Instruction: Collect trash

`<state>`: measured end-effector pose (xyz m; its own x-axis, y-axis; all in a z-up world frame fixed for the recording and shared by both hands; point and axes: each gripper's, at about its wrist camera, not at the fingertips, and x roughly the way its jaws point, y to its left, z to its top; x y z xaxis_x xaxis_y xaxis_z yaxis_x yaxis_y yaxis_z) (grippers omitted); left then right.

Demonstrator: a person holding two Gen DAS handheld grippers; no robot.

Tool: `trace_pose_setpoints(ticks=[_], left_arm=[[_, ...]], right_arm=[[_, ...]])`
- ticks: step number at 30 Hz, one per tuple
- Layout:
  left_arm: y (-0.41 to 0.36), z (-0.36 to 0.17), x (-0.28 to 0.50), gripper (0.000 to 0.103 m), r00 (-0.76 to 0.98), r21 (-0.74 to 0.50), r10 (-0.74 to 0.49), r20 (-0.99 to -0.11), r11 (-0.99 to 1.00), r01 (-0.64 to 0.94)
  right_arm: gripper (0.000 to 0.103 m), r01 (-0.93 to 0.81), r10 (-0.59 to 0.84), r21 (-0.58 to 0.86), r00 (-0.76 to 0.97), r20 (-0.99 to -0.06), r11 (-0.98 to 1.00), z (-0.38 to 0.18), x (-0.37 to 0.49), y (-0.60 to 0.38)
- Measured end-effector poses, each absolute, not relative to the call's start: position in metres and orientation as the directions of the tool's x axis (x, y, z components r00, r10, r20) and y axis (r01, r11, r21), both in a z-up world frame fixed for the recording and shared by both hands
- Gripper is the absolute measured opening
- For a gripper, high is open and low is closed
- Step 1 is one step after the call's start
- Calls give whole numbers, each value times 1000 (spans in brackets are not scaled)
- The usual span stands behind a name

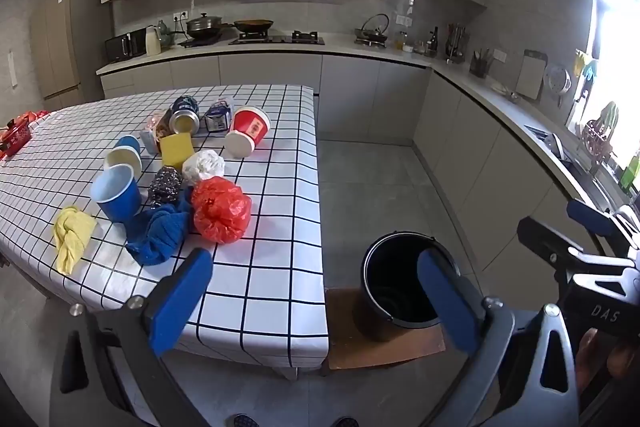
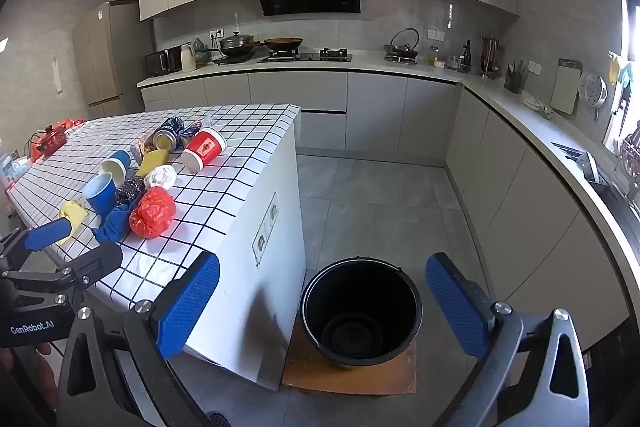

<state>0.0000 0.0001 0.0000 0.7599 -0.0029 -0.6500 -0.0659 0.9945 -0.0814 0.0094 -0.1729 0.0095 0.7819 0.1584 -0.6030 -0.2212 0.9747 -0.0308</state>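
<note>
1. The left tool (image 1: 314, 301) is seen with its blue-padded jaws spread wide and nothing between them; it is pointed down over the near edge of the white, black-gridded tabletop (image 1: 260, 291).
2. The right tool (image 2: 322, 305) is likewise held wide and empty – the round black plastic bucket (image 2: 362, 311) is framed between its jaws, well below them.
3. The bucket is set on a brown wooden stool (image 2: 348, 373) on the floor, just beside the tabletop's end, at about 5 o'clock from the trash in the left wrist view.
4. The trash is clustered on the tabletop: a crumpled red plastic bag (image 1: 221, 209) nearest the edge, with a blue knitted cloth (image 1: 160, 231) touching it at 9 o'clock.
5. At 12 o'clock from the red bag, a scrunched white plastic bag (image 1: 204, 166) and a yellow square sponge (image 1: 176, 148) are found.
6. A red paper tub (image 1: 248, 131) is lying on its side at 1 o'clock – an upright blue paper cup (image 1: 117, 193) and a yellow rag (image 1: 72, 237) lie toward 9 o'clock.
</note>
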Motion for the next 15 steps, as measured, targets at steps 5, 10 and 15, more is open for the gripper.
trace_pose_setpoints(ticks=[5,10,15], left_arm=[[0,0,1,103,760,-82,-4,-650,994,-65],[-1,-1,1,103,761,-84,-6,-649,994,-64],[2,1,-1,103,761,-83,-6,-649,995,-63]], right_arm=[[103,-219,158,-29,782,-603,975,12,10,-177],[103,-218,160,-25,785,-599,976,14,7,-181],[103,-216,157,-29,789,-595,976,14,6,-180]])
